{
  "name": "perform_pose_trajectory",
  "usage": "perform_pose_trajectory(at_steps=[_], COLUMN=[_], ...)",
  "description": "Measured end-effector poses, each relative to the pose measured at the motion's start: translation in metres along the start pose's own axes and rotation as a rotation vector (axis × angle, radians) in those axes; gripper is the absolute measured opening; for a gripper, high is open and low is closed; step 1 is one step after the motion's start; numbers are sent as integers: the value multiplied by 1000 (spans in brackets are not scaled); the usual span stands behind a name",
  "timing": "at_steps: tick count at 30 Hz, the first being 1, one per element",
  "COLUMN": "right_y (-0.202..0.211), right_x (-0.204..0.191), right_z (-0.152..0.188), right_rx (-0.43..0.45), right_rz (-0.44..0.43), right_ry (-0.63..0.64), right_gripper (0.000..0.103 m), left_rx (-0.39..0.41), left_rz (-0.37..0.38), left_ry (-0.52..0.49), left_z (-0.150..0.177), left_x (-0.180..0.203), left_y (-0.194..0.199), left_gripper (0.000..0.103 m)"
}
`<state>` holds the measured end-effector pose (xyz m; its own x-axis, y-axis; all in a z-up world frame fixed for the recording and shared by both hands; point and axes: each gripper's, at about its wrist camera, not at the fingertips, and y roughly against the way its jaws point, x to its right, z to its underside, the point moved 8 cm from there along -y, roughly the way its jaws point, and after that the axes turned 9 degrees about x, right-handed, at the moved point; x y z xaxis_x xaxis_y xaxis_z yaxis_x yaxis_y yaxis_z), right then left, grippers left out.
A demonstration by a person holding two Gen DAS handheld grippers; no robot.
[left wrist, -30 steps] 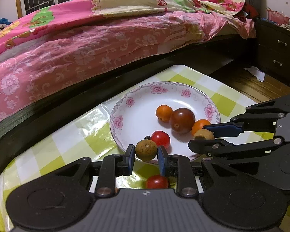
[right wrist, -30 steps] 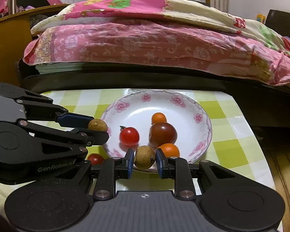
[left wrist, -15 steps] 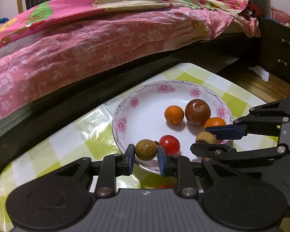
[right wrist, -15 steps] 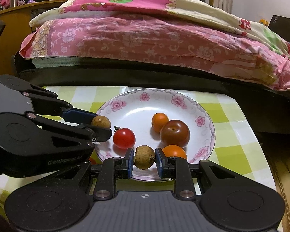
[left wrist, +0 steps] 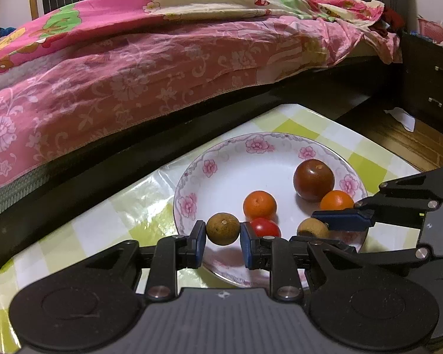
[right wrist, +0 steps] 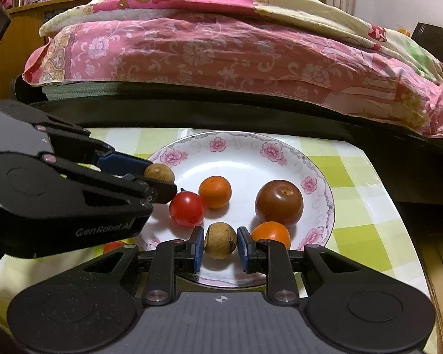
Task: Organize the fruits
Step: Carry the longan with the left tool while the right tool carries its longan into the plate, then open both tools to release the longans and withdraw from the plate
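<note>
My left gripper [left wrist: 223, 237] is shut on a brown longan [left wrist: 223, 229], held just over the near rim of the flowered white plate [left wrist: 221, 159]. My right gripper [right wrist: 220, 244] is shut on a second brown longan [right wrist: 220, 239] above the plate's [right wrist: 242, 150] front edge. On the plate lie a red cherry tomato [right wrist: 187, 208], two small oranges [right wrist: 215, 192] [right wrist: 271, 233] and a dark red-brown plum [right wrist: 279, 202]. In the left wrist view the right gripper [left wrist: 316, 228] comes in from the right with its longan [left wrist: 311, 227]. In the right wrist view the left gripper [right wrist: 159, 177] enters from the left.
The plate stands on a low table with a green-and-white checked cloth [right wrist: 351, 183]. Another cherry tomato [right wrist: 112, 245] lies on the cloth, left of the plate. A bed with a pink flowered quilt [left wrist: 133, 67] runs close behind the table. A dark drawer cabinet [left wrist: 428, 88] stands at right.
Both grippers have moved forward over the plate with their longans still held. The loose tomato on the cloth has passed out of the left wrist view, under the gripper.
</note>
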<state>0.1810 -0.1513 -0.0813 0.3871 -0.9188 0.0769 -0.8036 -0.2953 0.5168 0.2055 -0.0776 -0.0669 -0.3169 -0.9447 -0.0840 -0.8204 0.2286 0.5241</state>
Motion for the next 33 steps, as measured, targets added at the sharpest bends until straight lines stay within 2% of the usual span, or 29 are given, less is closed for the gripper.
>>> perform_pose_trajectory(at_steps=[10,14,19,33], right_y=[-1,0,0,8], right_x=[3,3,3,6], right_z=[-1,-2,-4,-9], right_rx=[9,19,28,73], right_rz=[5,2,2,14], right_ry=[-4,-3,-5,-13], right_gripper=[20,26,26,26], left_rx=[-2,-1,0,37], left_rz=[-9,-10,-11,-30], left_ry=[9,11,14,42], left_z=[-1,-2,-3,-13], left_x=[-2,-2,-3,-14], left_y=[-4,-5,-5,11], left_gripper=[34,35,38,38])
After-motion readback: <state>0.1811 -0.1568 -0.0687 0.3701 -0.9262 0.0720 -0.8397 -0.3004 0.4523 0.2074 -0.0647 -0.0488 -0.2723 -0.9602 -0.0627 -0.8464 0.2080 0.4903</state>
